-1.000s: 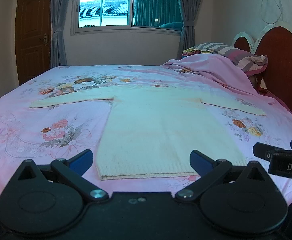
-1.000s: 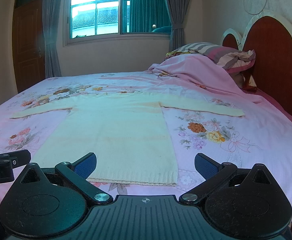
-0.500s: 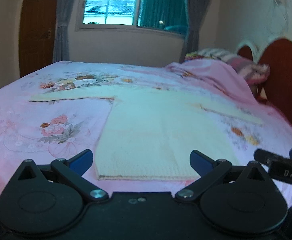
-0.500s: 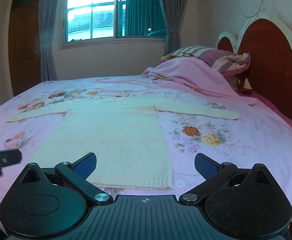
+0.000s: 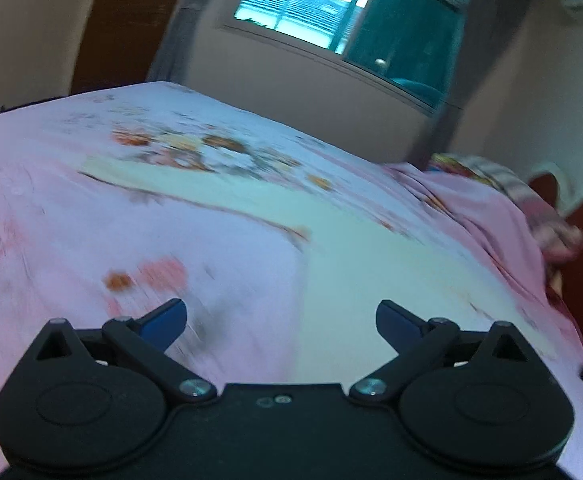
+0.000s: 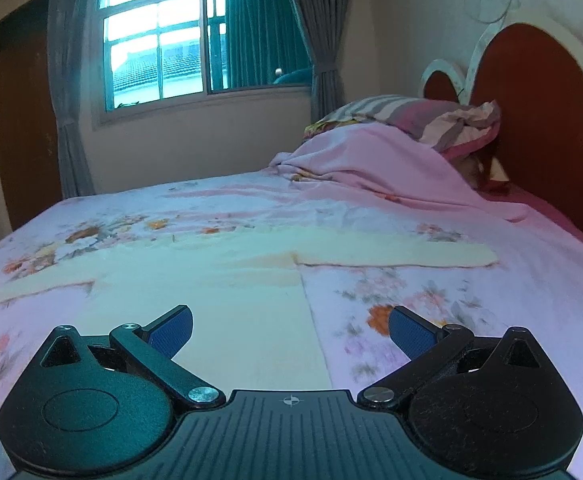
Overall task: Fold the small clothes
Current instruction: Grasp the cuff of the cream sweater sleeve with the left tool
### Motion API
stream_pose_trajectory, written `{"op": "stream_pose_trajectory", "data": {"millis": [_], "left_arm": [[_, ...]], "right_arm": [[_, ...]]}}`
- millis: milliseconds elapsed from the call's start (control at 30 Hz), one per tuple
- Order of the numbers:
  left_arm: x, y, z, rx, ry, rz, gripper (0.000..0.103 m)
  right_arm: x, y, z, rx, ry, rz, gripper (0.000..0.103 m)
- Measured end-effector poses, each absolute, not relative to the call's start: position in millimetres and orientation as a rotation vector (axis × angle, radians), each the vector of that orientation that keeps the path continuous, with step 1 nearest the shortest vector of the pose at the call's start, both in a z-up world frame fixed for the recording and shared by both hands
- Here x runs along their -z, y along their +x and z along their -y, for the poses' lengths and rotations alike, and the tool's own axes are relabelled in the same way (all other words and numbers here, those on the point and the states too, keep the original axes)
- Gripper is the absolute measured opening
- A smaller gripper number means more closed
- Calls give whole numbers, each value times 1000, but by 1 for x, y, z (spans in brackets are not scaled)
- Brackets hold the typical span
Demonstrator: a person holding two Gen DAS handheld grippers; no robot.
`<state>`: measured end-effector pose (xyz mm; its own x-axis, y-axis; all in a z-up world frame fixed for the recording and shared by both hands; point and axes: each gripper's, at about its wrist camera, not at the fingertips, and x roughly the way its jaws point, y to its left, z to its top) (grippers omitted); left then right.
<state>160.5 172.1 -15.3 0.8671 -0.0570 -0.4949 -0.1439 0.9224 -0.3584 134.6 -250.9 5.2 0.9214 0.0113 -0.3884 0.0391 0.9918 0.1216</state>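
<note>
Pink floral bedsheet [image 6: 491,300], cream sweater [image 6: 231,300] spread flat, window [image 6: 195,36], both tongs [image 5: 281,318] [image 6: 290,330] released, empty

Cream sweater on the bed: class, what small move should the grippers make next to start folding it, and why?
Probably bring the left gripper down to the left sleeve and close on it. The cream sweater lies flat on the bedspread with both sleeves spread out, and both grippers, including the right gripper, are open and hold nothing.
</note>
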Motion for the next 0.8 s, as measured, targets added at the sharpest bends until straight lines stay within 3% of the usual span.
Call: {"op": "stream_pose_trajectory", "data": {"millis": [133, 200, 233, 333, 400, 533, 667, 733, 767, 800], "left_arm": [[35, 214, -241, -152, -510, -537, 91], [49, 242, -273, -181, -551, -569, 62], [56, 258, -289, -195, -570, -594, 58], [81, 296, -338, -236, -694, -610, 64], [96, 315, -370, -248, -826, -569, 90], [130, 352, -418, -240, -1041, -510, 89], [134, 382, -433, -218, -1049, -475, 88], [135, 394, -436, -201, -1037, -469, 72], [137, 402, -437, -201, -1018, -483, 26], [142, 411, -439, -206, -1022, -518, 6]], "right_arm": [[-2, 177, 260, 39, 114, -384, 103], [1, 200, 263, 92, 84, -376, 103], [2, 211, 265, 106, 78, -379, 103], [9, 241, 275, 145, 81, -395, 103], [15, 254, 278, 171, 74, -402, 103], [32, 274, 283, 208, 66, -426, 103], [49, 286, 284, 230, 54, -455, 103], [55, 291, 284, 236, 50, -458, 103], [57, 293, 284, 235, 53, -461, 103], [59, 294, 284, 234, 56, -462, 103]]}}
